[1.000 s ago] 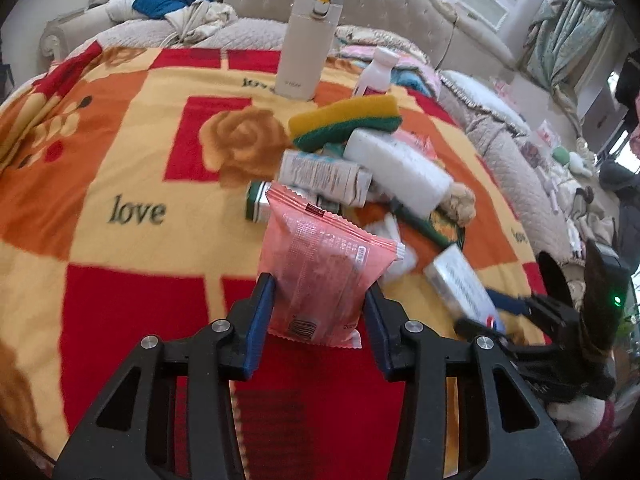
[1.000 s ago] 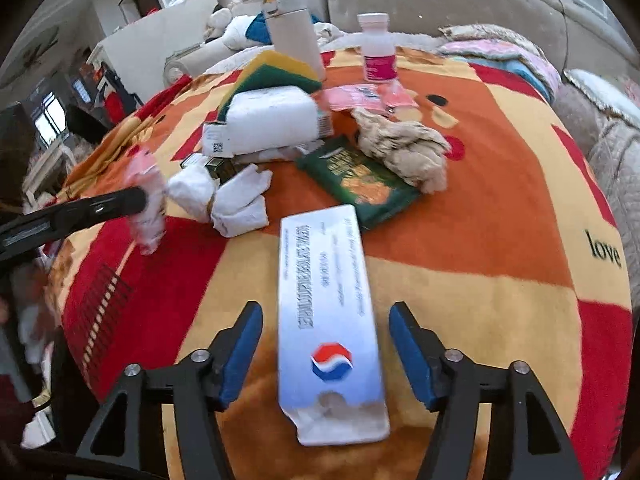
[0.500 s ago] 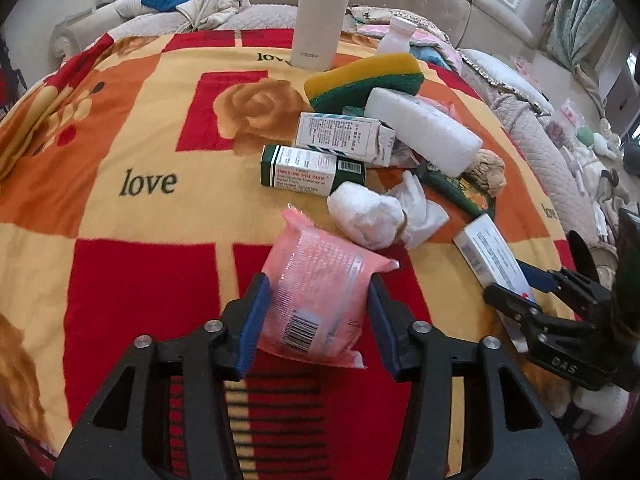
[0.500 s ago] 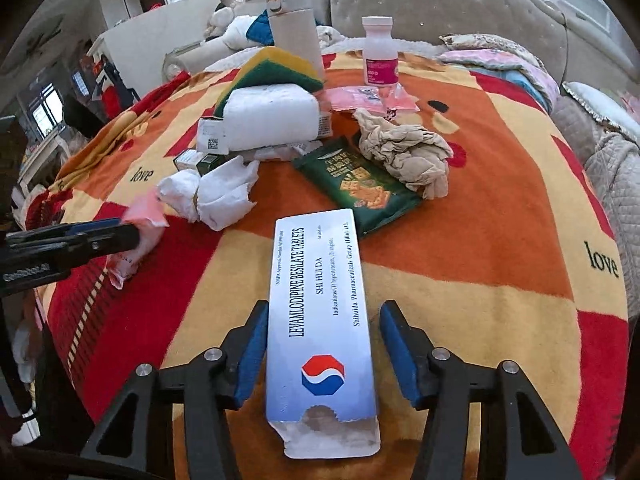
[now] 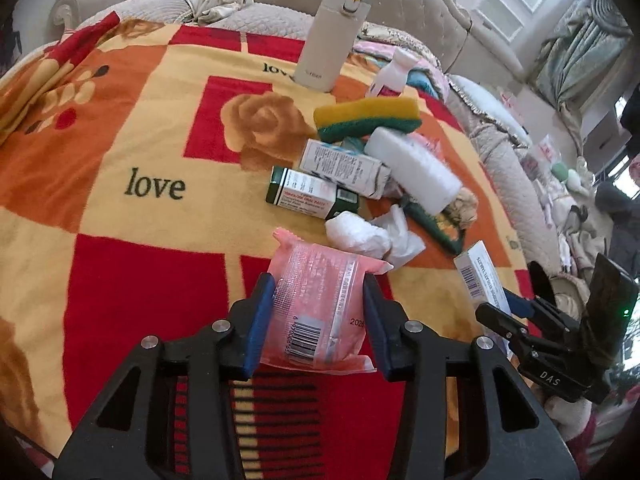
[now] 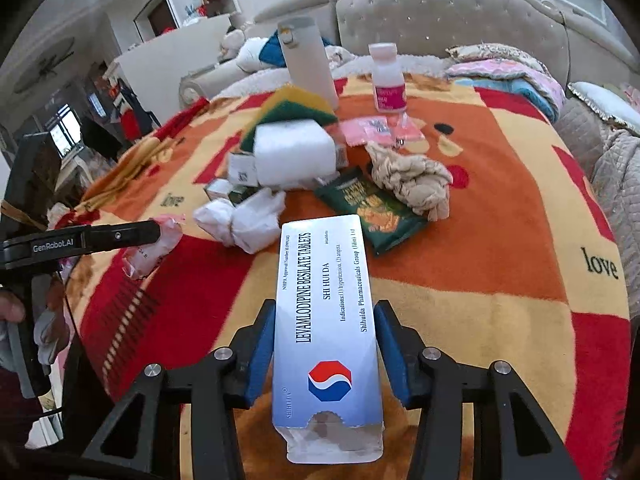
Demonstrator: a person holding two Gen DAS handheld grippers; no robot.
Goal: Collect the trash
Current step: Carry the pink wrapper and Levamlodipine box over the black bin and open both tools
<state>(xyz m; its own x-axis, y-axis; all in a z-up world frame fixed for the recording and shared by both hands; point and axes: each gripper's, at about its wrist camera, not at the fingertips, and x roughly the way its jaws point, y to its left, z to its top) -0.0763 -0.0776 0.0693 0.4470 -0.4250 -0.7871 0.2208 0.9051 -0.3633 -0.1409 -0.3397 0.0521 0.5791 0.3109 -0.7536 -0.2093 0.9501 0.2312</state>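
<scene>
The left black plastic two-finger gripper (image 5: 318, 316) has two angular arms with triangular cut-outs. Each arm carries two round silver screws, and each finger ends in a blue pad (image 5: 260, 320). The right black plastic two-finger gripper (image 6: 325, 346) has the same build, with the same silver screws and blue pads (image 6: 258, 350). From the side, one black arm bears the white lettering "GenRobot.AI", and the other body bears "DAS" and a small green light. Beside the left gripper's handle, a grey sleeve (image 6: 48, 332) is visible.

Pink wrapper (image 5: 316, 308) and white tablet box (image 6: 326, 328) gripped upright.
</scene>
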